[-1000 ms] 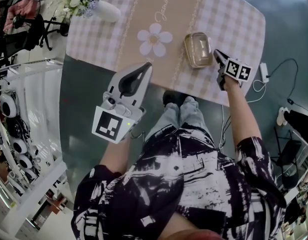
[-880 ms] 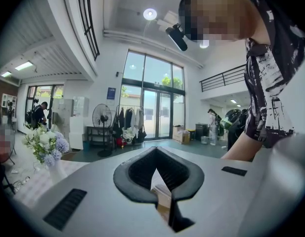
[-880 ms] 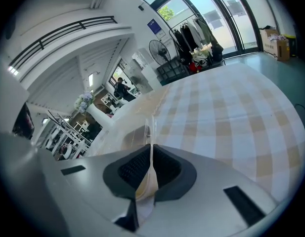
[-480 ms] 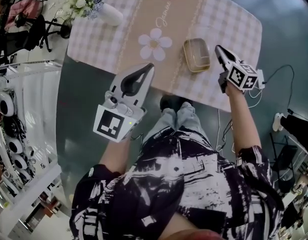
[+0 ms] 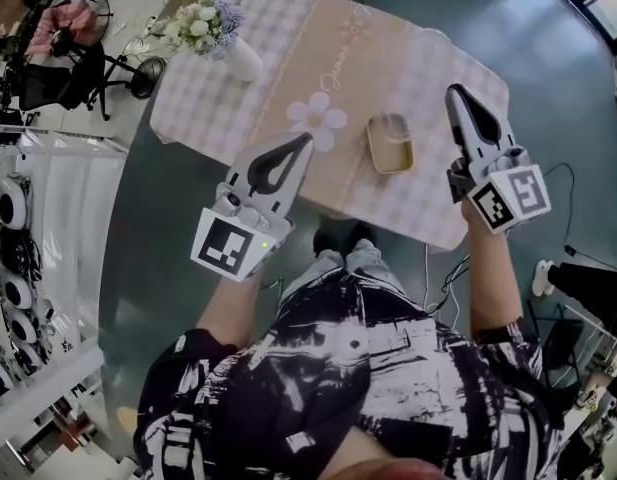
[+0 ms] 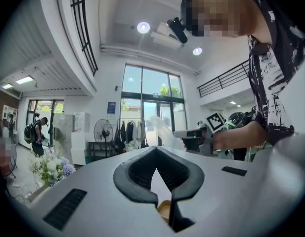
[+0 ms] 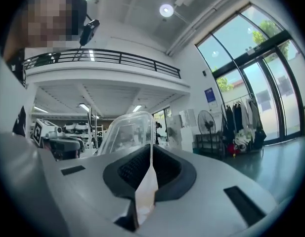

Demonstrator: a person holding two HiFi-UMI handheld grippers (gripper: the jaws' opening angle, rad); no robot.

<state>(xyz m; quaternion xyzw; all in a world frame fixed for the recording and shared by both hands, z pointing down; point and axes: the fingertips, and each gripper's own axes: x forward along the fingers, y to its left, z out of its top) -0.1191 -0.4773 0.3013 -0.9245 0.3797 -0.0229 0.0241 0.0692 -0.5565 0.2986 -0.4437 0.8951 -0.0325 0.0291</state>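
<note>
Two hand-held grippers, both raised above a table [image 5: 440, 68] covered by a checked cloth [image 5: 193, 106] and a beige runner [image 5: 360, 56].

1. Left gripper [image 5: 304, 140] [image 6: 155, 157]. Jaws together, nothing clamped between them. Hangs over the near edge of the table, beside the flower print [image 5: 318, 118] on the runner. Left of the container and apart from it. Square-marker cube at the rear end, toward the person [image 5: 358, 368].

2. Right gripper [image 5: 456, 91] [image 7: 151, 149]. Jaws closed on the rim of a clear lid [image 7: 123, 131], which stands up from between the pads in the right gripper view. Positioned over the right part of the table, to the right of the container and clear of it. Also visible in the left gripper view [image 6: 194, 138], with the lid [image 6: 162, 127] showing as a pale, see-through shape beside it. Lid itself not made out in the head view.

3. Container [image 5: 390, 144]. Shallow, tan, rounded-rectangular, uncovered. Rests on the table at the border of runner and checked cloth, between the two grippers, touched by neither. Contents not discernible.

4. Vase [image 5: 244, 61] with flowers [image 5: 210, 23] [image 6: 48, 164]. Stands at the far left corner of the table, well apart from both grippers and the container.
</note>
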